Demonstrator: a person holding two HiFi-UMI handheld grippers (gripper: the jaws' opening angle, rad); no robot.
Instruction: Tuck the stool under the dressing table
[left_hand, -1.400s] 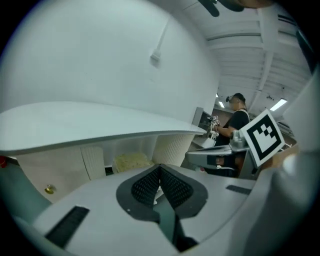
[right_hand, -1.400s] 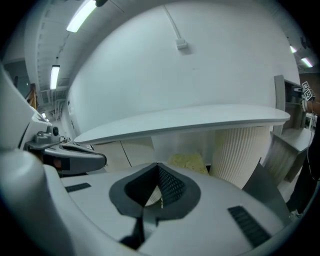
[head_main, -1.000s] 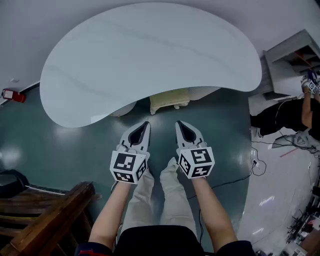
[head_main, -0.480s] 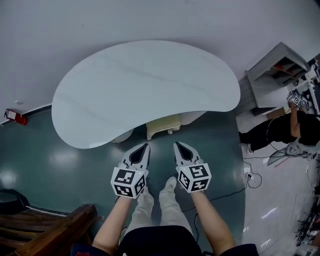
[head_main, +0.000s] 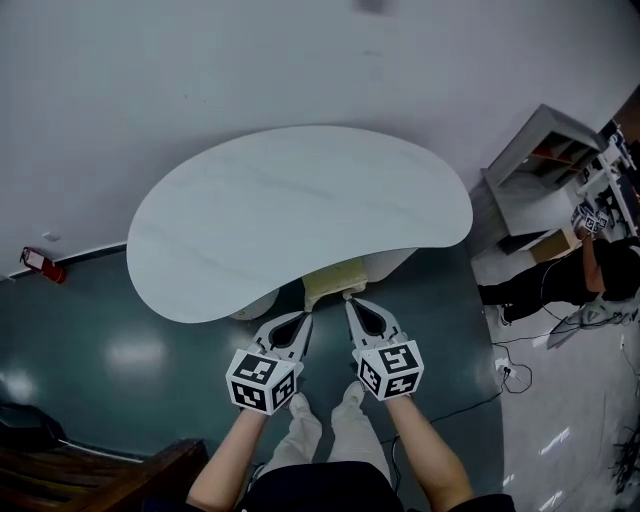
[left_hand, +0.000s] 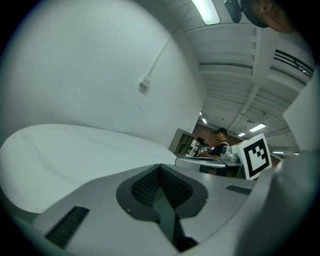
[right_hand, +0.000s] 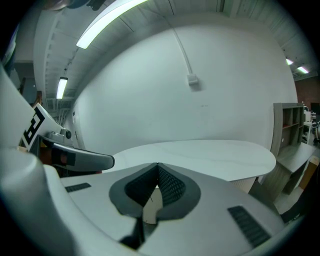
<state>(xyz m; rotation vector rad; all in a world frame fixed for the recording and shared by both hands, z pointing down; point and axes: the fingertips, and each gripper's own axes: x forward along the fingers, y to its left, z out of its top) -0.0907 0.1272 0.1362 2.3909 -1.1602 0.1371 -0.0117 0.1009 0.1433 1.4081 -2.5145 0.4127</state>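
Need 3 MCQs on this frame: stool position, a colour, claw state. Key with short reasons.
1. Where is the stool?
A) mostly under the dressing table
B) on top of it
C) behind the person

2. What colour is the floor beside the table?
A) red
B) dark teal
C) yellow

3. The left claw and right claw are:
A) both shut on the stool
B) both wide open
C) both shut, empty

Key:
1 A, only its near edge shows past the tabletop.
2 B, teal in the head view.
3 C, each gripper view shows jaws together with nothing gripped.

Grey left gripper, right gripper, black-white marker cubes, beige trousers
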